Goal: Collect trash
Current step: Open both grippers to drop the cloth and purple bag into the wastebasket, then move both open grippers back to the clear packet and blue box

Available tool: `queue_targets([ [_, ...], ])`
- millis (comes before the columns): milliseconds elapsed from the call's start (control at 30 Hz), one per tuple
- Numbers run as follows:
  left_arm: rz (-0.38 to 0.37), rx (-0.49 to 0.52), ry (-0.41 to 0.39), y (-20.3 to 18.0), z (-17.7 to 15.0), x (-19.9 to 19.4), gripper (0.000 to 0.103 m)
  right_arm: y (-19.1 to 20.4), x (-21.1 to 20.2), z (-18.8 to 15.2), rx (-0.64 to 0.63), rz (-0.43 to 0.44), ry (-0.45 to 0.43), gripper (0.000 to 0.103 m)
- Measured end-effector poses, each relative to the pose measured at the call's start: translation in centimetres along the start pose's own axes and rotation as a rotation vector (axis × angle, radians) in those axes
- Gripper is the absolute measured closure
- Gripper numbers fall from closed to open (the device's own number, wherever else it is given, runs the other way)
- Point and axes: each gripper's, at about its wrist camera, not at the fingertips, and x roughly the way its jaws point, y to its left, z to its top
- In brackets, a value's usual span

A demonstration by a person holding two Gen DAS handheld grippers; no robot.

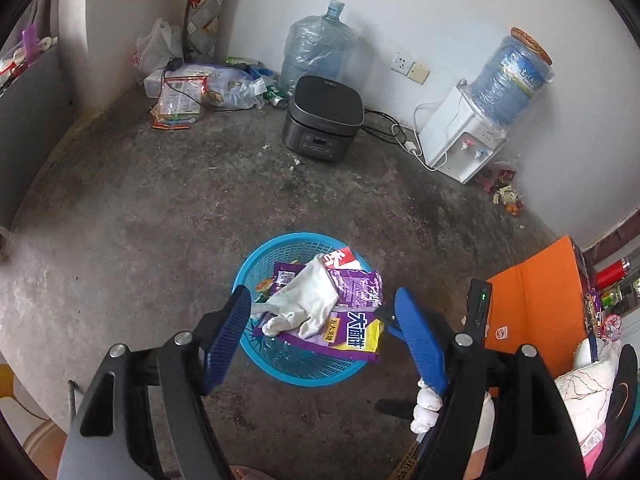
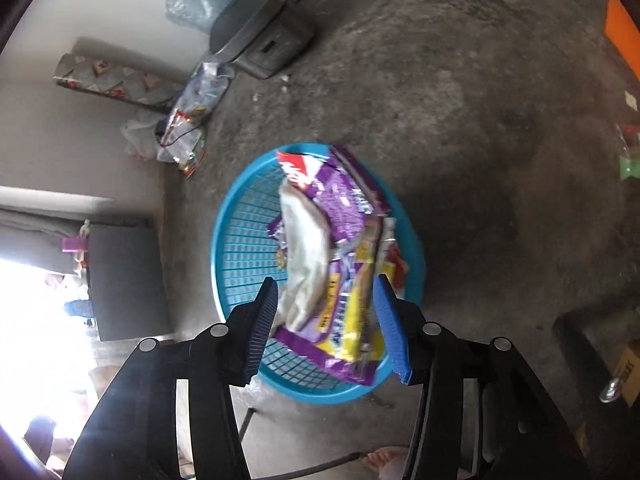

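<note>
Wrappers [image 1: 352, 312] and a limp glove [image 1: 308, 300] look light, crinkly; pinch an edge. Basket [image 1: 256, 264] sits just ahead of both tongs, left [image 1: 324, 340] and right [image 2: 326, 324], gaping wide, empty.

The left wrist camera looked forward and down along its blue fingers [image 1: 224, 332] from above the concrete floor [image 1: 160, 220], facing the far white wall [image 1: 420, 20]. The right wrist camera hung nearer the blue basket [image 2: 240, 240], pitched more steeply and rolled, so that wall lay at its upper left. Both views shared the basket [image 1: 256, 264], the dark cooker [image 1: 324, 118] and the water jug [image 1: 316, 48].
</note>
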Motion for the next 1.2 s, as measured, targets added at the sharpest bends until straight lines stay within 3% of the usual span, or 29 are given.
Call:
queue_targets([
  [133,0.028,-0.001,-0.035,1.5,-0.2,-2.0,0.031,-1.2,-1.0,-0.4,0.042,0.006,-0.015,0.055],
  [367,0.120,-0.021,-0.110,5.6,-2.9,-7.5,0.030,2.4,-2.7,-0.9,-0.039,0.022,-0.041,0.055],
  [600,0.287,-0.102,-0.219,11.1,-8.1,-15.7,0.030,9.0,-7.2,-3.6,-0.271,0.020,-0.154,0.055],
  [800,0.367,-0.230,-0.361,14.8,-13.3,-25.1,0.026,14.9,-11.2,-7.2,-0.497,0.055,-0.222,0.048],
  [1033,0.477,-0.392,-0.499,18.6,-20.8,-36.7,0.025,22.1,-13.4,-13.5,-0.754,0.196,-0.144,0.041],
  [1200,0.637,-0.539,-0.605,21.2,-27.3,-45.3,0.025,26.5,-12.7,-19.5,-0.909,0.294,0.018,0.041],
])
